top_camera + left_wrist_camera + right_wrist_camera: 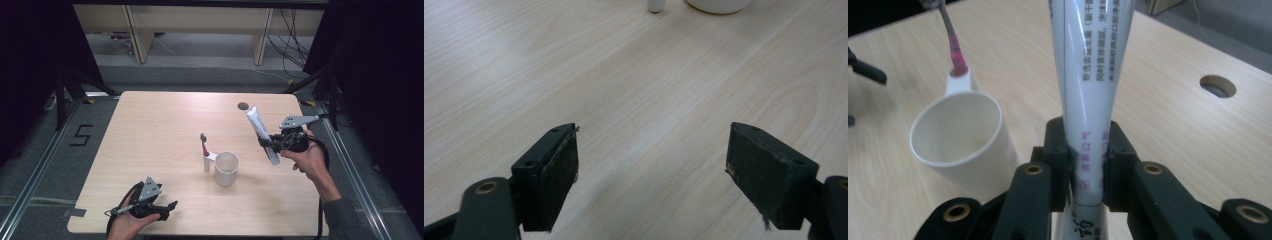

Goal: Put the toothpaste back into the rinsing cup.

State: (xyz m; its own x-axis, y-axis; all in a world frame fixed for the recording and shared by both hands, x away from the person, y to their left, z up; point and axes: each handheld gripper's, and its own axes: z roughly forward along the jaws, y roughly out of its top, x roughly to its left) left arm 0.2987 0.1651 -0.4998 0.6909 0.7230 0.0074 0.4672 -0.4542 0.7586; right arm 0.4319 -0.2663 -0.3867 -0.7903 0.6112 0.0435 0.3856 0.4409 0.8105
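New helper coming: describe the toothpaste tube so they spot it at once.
Start at the wooden table and look right of the white cup. The right gripper holds the toothpaste tube above the tabletop: long, white, tilted, with printed text.

High view overhead facing forward, gripper views close along tongs, all sharing the cup (226,168).

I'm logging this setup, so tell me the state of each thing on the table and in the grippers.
Toothpaste tube: lifted off the table, tilted, clamped mid-body.
Right gripper: shut on the tube.
Left gripper: open, nothing between its jaws.
White cup: upright on the table.
Toothbrush: standing in the cup's handle slot, head up.
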